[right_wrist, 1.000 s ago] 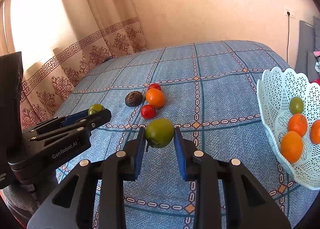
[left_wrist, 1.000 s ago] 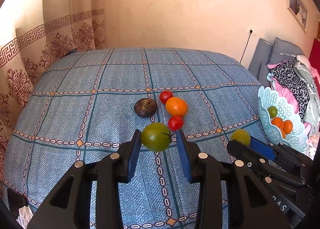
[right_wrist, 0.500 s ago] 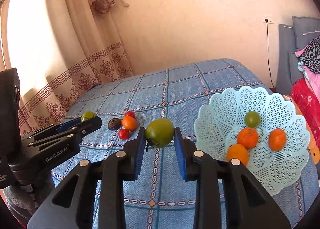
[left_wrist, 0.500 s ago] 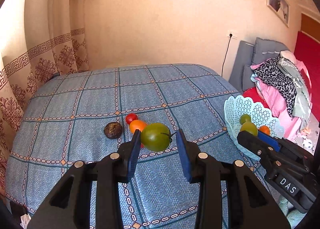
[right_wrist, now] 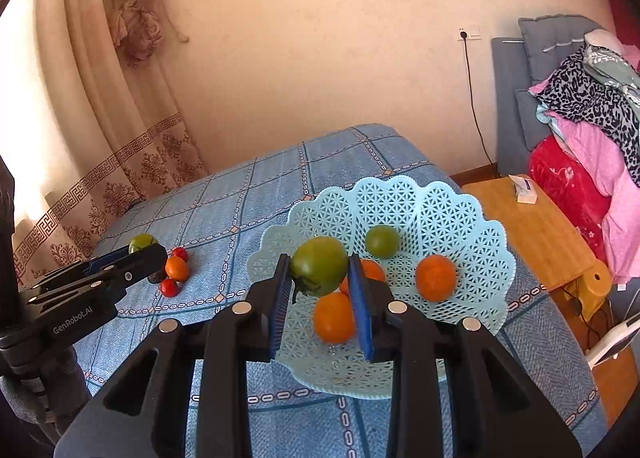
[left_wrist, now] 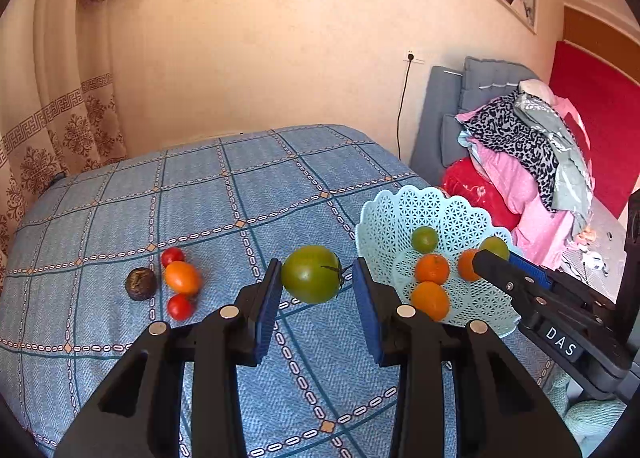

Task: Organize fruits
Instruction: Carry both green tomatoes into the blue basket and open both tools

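Gripping green tomatoes — right tool's (right_wrist: 320, 290) tomato (right_wrist: 319, 265) over basket (right_wrist: 472, 218), left tool's (left_wrist: 314, 294) beside it.

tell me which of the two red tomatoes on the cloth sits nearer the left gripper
The red tomato below the oval orange fruit; the other red tomato lies beyond it.

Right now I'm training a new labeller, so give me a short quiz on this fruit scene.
1. How many orange fruits lie in the basket?
2. True or false: the left gripper is empty.
3. Whose fruit hangs over the basket? A: left gripper; B: right gripper.
Key: 1: three. 2: false, its fingers hold the left green tomato. 3: B, the right green tomato.
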`<state>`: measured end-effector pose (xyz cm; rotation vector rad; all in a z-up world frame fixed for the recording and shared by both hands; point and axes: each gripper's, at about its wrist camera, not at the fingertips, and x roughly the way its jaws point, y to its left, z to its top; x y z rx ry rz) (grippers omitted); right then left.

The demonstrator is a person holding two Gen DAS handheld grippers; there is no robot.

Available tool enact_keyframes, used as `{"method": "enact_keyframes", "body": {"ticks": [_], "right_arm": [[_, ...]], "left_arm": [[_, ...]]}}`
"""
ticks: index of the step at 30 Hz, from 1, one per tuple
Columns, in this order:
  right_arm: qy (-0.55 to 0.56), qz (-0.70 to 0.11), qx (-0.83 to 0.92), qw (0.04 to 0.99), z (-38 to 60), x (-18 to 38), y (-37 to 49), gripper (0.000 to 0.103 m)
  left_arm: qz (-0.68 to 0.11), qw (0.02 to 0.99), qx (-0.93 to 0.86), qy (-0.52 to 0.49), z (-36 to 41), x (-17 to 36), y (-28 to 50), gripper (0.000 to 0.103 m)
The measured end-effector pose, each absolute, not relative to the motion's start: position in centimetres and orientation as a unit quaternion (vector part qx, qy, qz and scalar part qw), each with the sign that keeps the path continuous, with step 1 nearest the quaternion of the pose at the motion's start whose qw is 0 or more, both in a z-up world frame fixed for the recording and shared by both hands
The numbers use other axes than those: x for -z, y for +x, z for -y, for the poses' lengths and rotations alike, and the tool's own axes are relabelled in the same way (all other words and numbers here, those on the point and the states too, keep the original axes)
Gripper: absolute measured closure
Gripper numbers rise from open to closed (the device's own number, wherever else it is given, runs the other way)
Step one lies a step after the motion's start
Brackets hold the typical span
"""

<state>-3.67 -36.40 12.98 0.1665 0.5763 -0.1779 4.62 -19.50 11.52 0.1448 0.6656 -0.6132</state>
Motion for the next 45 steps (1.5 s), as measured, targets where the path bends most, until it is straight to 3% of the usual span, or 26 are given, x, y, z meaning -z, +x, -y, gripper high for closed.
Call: {"method": "enact_keyframes", "body": {"ticks": [22, 23, 26, 27, 28, 29, 45], "right_arm": [[0.111, -0.286, 0.133, 0.942, 40.6, -12.2, -5.1, 0.073], [0.11, -0.285, 0.136, 0.942, 40.7, -12.2, -5.1, 0.073], [0.116, -0.285, 0.146, 0.94, 41.1, -12.2, -5.1, 0.069], [0.121, -0.283, 0.148, 0.94, 41.3, -12.2, -5.2, 0.063], [0.124, -0.279, 0.151, 0.94, 41.4, -12.2, -5.3, 0.05], [0.124, -0.276, 0.154, 0.941, 41.5, -12.2, -5.5, 0.047], [0.127, -0.267, 0.151, 0.943, 40.5, -12.6, -5.6, 0.047]], "left_arm": [[-0.346, 0.862, 0.355, 0.106, 27.3, -9.5, 4.3, 0.065], [-0.348, 0.861, 0.355, 0.106, 27.5, -9.4, 4.3, 0.064], [-0.346, 0.866, 0.347, 0.1, 27.4, -9.5, 4.5, 0.034], [-0.343, 0.868, 0.345, 0.097, 27.2, -9.6, 4.5, 0.033], [-0.345, 0.868, 0.344, 0.097, 27.1, -9.6, 4.6, 0.033], [-0.346, 0.868, 0.342, 0.096, 26.9, -9.7, 4.7, 0.033], [-0.353, 0.881, 0.308, 0.068, 23.3, -10.5, 6.0, 0.027]]}}
